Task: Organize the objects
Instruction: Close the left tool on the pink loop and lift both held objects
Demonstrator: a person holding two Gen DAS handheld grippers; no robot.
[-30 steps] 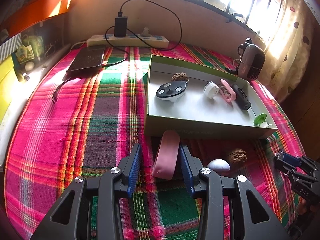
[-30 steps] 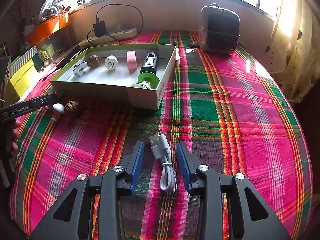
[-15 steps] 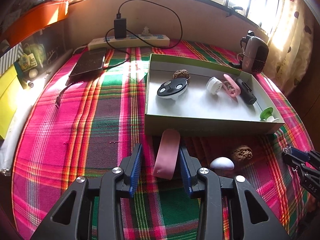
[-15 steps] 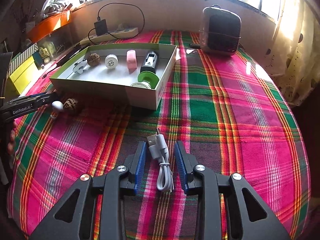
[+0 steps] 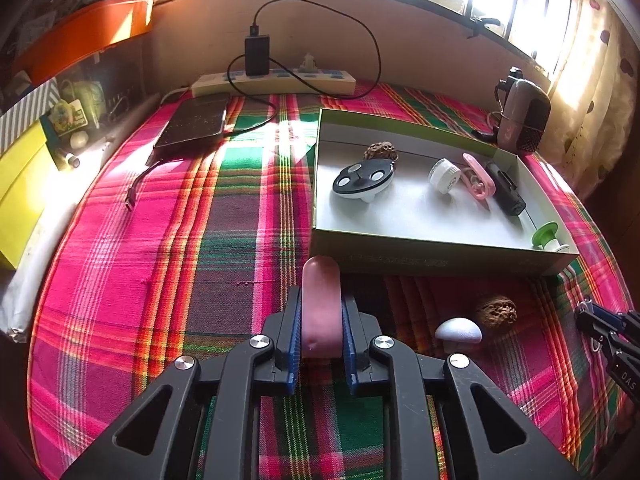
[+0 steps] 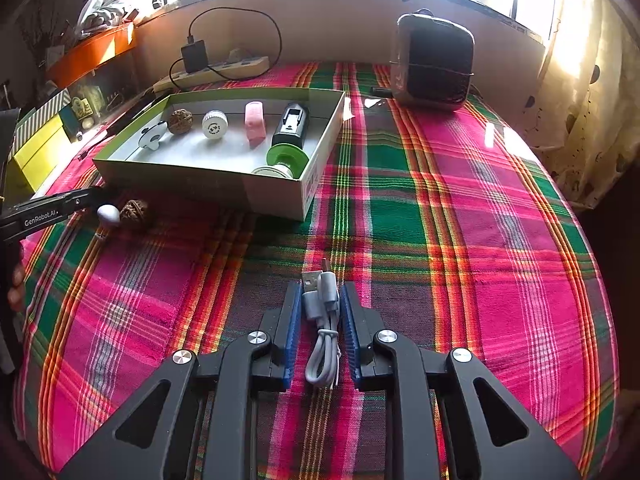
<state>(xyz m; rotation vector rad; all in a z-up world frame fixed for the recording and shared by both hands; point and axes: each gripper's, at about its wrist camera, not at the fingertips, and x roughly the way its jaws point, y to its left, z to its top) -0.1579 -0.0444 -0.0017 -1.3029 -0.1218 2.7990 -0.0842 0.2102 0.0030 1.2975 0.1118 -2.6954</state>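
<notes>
Your left gripper (image 5: pixel 321 312) is clamped on the pink oblong case (image 5: pixel 321 300), its blue pads pressing both sides, just in front of the near wall of the open box (image 5: pixel 440 258) on the plaid cloth (image 5: pixel 160 260). Your right gripper (image 6: pixel 320 312) is closed on the folded grey USB cable (image 6: pixel 322 320) lying on the cloth. A walnut (image 5: pixel 496 312) and a white egg-shaped piece (image 5: pixel 458 331) sit beside the box

wrist views, angled down, sharing box (image 5: pixel 440 250)
</notes>
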